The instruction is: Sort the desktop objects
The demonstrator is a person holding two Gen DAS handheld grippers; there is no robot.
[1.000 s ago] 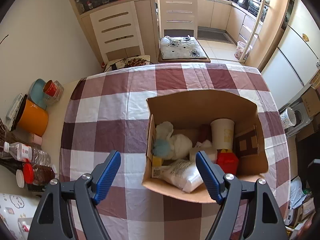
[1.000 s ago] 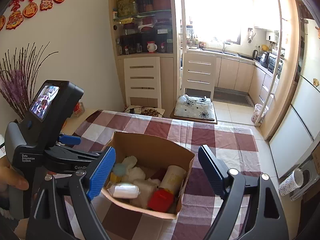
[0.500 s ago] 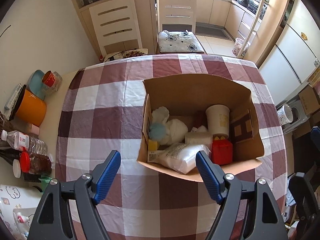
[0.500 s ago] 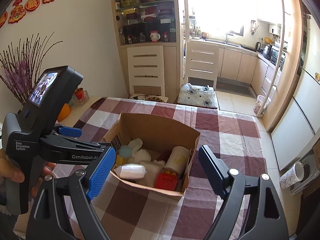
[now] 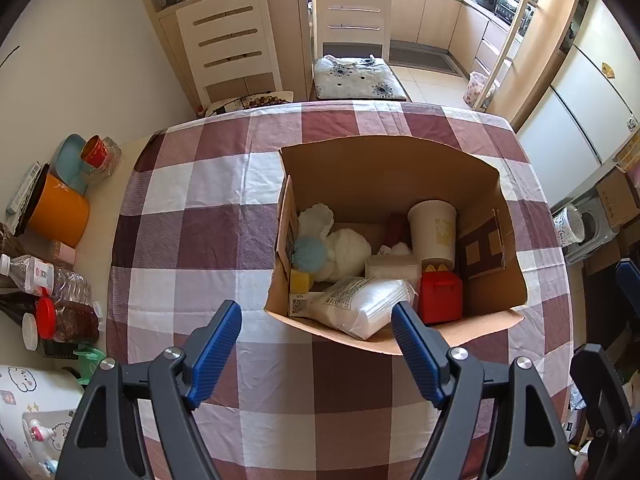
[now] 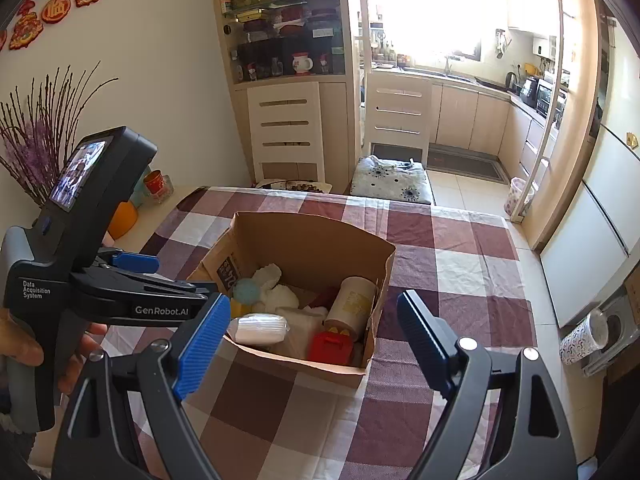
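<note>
An open cardboard box (image 5: 384, 168) (image 6: 304, 240) stands on the checked tablecloth (image 5: 192, 240). Inside lie a white plush toy (image 5: 348, 246) with a pale blue ball, a paper cup (image 5: 432, 228), a red box (image 5: 440, 296), a clear bag of white items (image 5: 360, 308) and a yellow block (image 5: 300, 280). My left gripper (image 5: 316, 316) hangs open above the box's near left corner, empty. My right gripper (image 6: 314, 304) is open too, short of the box's near wall, with nothing held. A hand (image 6: 20, 348) holds the left tool's black housing (image 6: 80, 240).
Along the table's left side stand an orange pot (image 5: 60, 212), a red cup (image 5: 96, 152), water bottles (image 5: 48, 280) and a red-lidded jar (image 5: 64, 320). Two white chairs (image 5: 232, 40) stand at the far edge. The right tool's fingers (image 5: 628, 280) show at the right edge.
The box sits a little higher in both views than a second ago. The right tool has edged in at the left wrist view's right side. Both pairs of jaws kept their width.
</note>
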